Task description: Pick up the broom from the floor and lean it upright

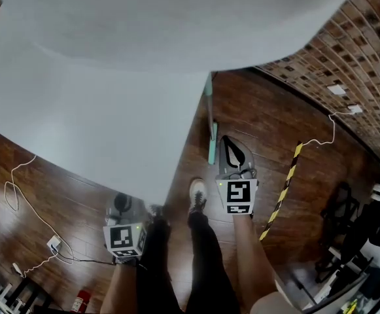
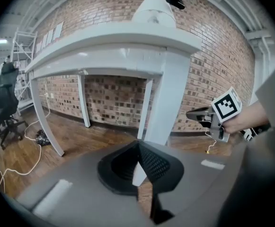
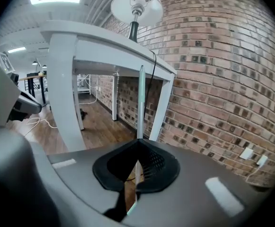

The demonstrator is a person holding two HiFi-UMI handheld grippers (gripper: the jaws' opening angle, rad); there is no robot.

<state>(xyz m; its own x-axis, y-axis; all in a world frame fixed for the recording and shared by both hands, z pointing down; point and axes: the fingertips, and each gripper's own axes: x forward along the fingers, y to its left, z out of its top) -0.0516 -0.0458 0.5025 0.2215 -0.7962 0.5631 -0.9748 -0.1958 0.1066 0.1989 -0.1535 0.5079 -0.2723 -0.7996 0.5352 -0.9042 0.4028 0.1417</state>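
Observation:
The broom stands upright against the white table [image 1: 111, 110]; its pale handle [image 1: 208, 100] rises along the table's edge and its green head [image 1: 212, 142] rests on the wooden floor. In the right gripper view the handle [image 3: 141, 103] stands just beyond the jaws, leaning on the tabletop's rim. My right gripper [image 1: 231, 144] is beside the broom's head, shut, with nothing held between its jaws. My left gripper [image 1: 121, 206] is lower left by the person's leg, jaws together and empty, facing a white table leg [image 2: 168, 98]. The right gripper [image 2: 194, 113] also shows in the left gripper view.
A yellow-and-black striped strip [image 1: 284, 185] lies on the floor to the right. White cables [image 1: 19, 195] and a power strip [image 1: 53, 244] lie at the left. A lamp [image 3: 137, 4] stands on the table, next to the brick wall [image 3: 213, 79]. An office chair [image 2: 4, 103] is far left.

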